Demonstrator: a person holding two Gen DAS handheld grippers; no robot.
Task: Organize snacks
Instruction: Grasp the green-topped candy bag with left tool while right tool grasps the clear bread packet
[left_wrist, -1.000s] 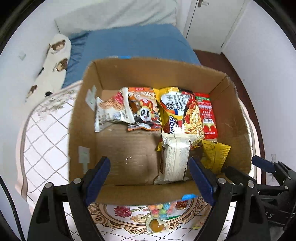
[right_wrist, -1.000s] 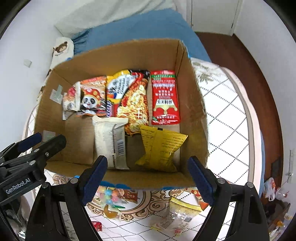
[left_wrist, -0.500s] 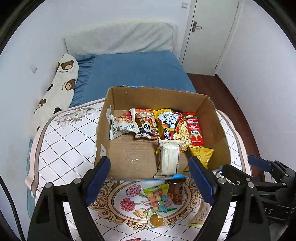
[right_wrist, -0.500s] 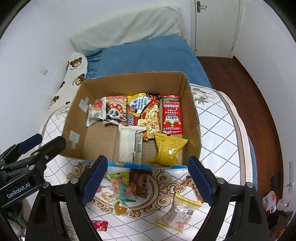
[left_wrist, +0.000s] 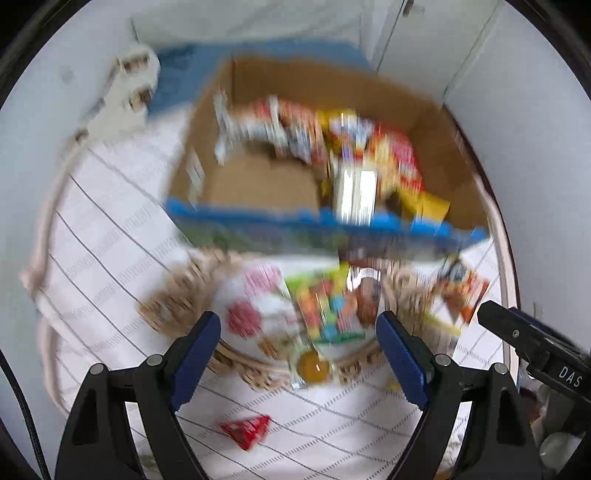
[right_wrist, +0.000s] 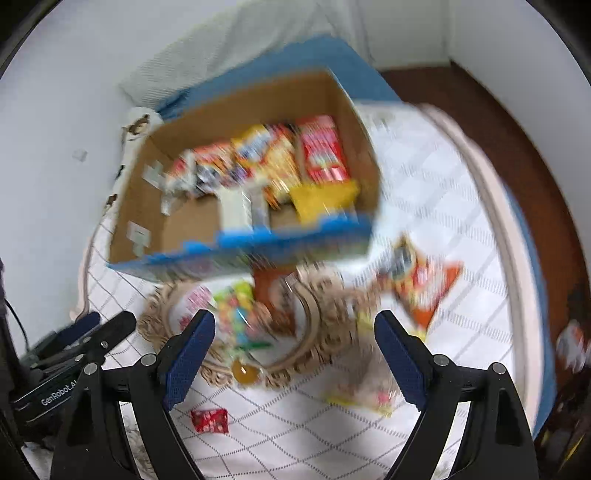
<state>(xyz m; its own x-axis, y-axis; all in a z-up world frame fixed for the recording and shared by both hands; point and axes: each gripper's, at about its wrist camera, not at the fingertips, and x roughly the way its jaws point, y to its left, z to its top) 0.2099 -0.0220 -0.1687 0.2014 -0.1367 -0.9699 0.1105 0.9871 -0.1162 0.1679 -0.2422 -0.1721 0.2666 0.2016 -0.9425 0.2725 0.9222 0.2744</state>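
Note:
Both views are blurred by motion. A cardboard box (left_wrist: 258, 184) (right_wrist: 192, 225) holds several snack packets along its far and right side. In front of it on the table lie a multicoloured candy bag (left_wrist: 325, 306) (right_wrist: 240, 314), a brown packet (right_wrist: 275, 295), an orange packet (left_wrist: 461, 291) (right_wrist: 424, 288), a pale yellow-edged packet (right_wrist: 365, 395) and a small red packet (left_wrist: 245, 430) (right_wrist: 210, 421). My left gripper (left_wrist: 299, 350) is open and empty above the candy bag. My right gripper (right_wrist: 295, 350) is open and empty above the table's loose snacks.
The table has a white quilted cover (left_wrist: 110, 236) with a brown floral ring pattern. A blue bed (right_wrist: 314, 59) and a bear-print pillow (left_wrist: 125, 92) lie behind it. Wooden floor (right_wrist: 517, 122) and a white door are to the right.
Both grippers have pulled back from over the box and tipped down toward the loose snacks on the table. The box contents look unchanged. Both stay open.

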